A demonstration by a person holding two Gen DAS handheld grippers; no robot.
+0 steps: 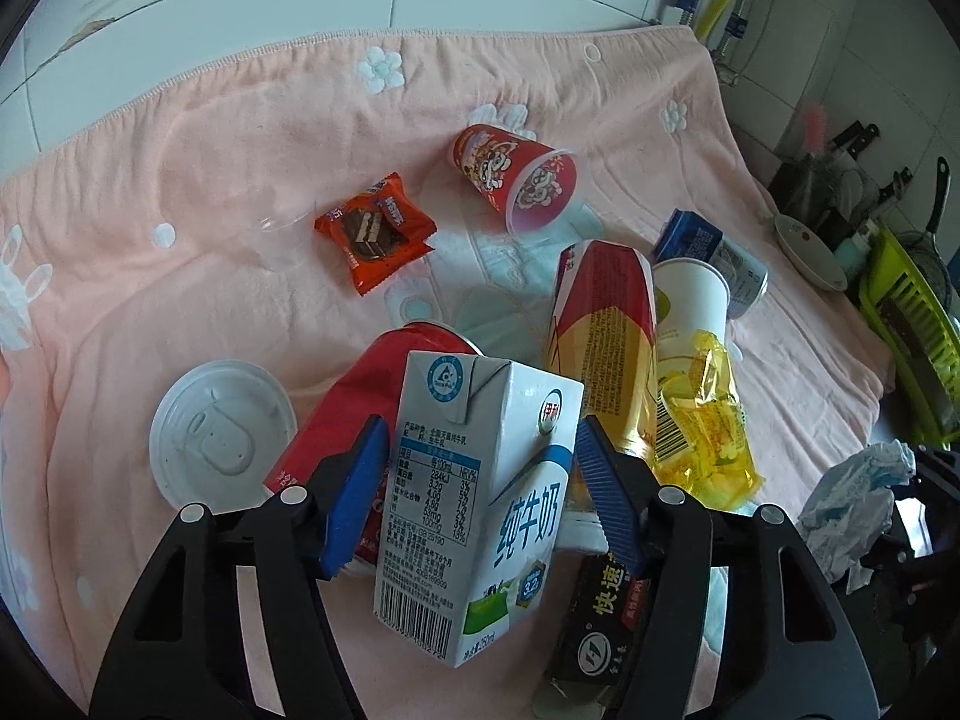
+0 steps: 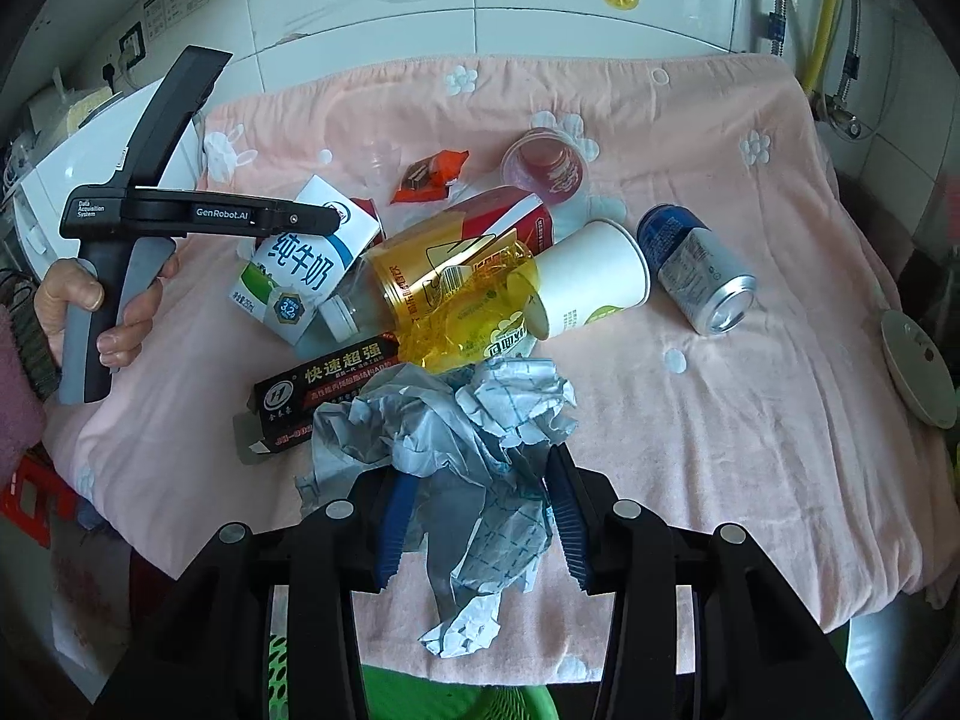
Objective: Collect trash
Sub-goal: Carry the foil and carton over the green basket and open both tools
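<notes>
My left gripper (image 1: 480, 450) is shut on a white and blue milk carton (image 1: 480, 498), its blue pads on both sides of the carton; the carton also shows in the right wrist view (image 2: 300, 264). My right gripper (image 2: 477, 483) is shut on a crumpled grey-blue paper wad (image 2: 462, 438), held over the table's near edge; the wad shows at the right in the left wrist view (image 1: 852, 498). On the pink cloth (image 2: 720, 420) lie a red can (image 1: 348, 420), a red and gold bottle (image 1: 606, 324), a yellow wrapper (image 1: 708, 420), a black box (image 2: 324, 396), a white paper cup (image 2: 594, 282) and a blue can (image 2: 696, 267).
A red cup (image 1: 522, 180), an orange snack packet (image 1: 375, 231), a clear plastic cup (image 1: 276, 234) and a white lid (image 1: 219, 432) lie farther back and left. A green basket (image 2: 456, 696) shows below the table edge. A green dish rack (image 1: 912, 324) stands at the right.
</notes>
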